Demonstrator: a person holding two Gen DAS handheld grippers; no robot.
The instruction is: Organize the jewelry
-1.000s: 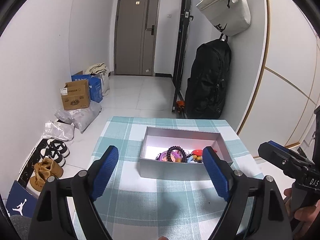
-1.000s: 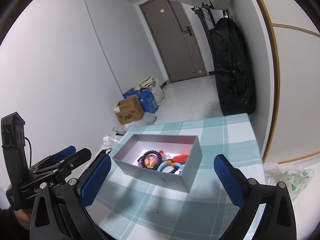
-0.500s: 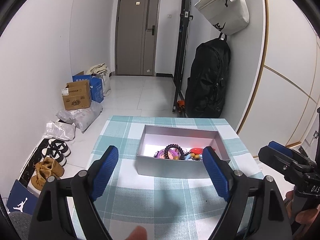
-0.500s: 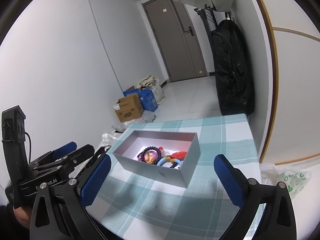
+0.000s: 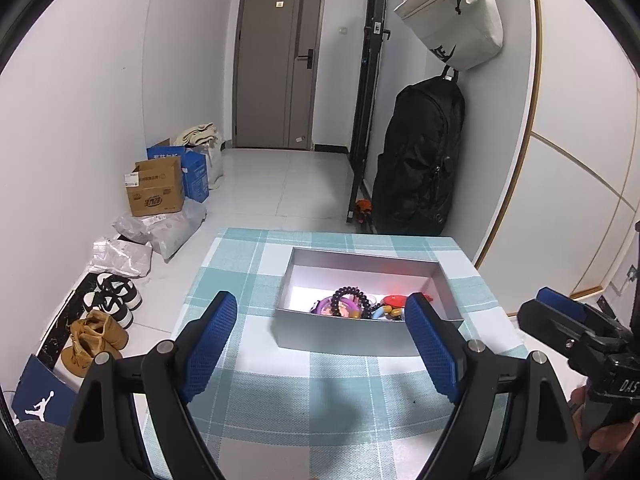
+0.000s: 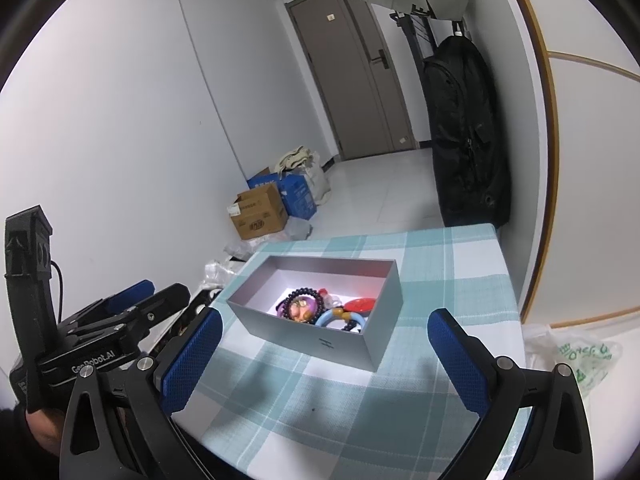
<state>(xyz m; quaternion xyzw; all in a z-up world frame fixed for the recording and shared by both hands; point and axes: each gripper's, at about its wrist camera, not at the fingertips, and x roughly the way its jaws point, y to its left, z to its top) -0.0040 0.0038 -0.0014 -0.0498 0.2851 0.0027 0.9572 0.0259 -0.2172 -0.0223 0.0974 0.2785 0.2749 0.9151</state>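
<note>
A silver open box (image 5: 340,334) (image 6: 340,344) stands on a teal checked tablecloth (image 5: 320,396) (image 6: 340,408). Inside lie a dark bead bracelet (image 5: 352,294) (image 6: 306,294), a purple ring (image 5: 322,305), a light blue ring (image 6: 332,316) and a red piece (image 5: 394,300) (image 6: 360,305). My left gripper (image 5: 320,344) is open and empty, held back from the box's near wall. My right gripper (image 6: 324,360) is open and empty, near the box's front corner. Each gripper shows at the edge of the other's view: the left (image 6: 132,312), the right (image 5: 560,316).
The table's edges lie close on the left and right. Cardboard boxes (image 5: 156,188), plastic bags and shoes (image 5: 108,300) are on the floor at left. A black backpack (image 5: 420,160) hangs on the right wall under a white bag (image 5: 456,12). A door (image 5: 280,64) is at the back.
Both grippers have drawn back from the box, which now looks smaller and farther. The jaws stay open. The jewelry in the box has not moved.
</note>
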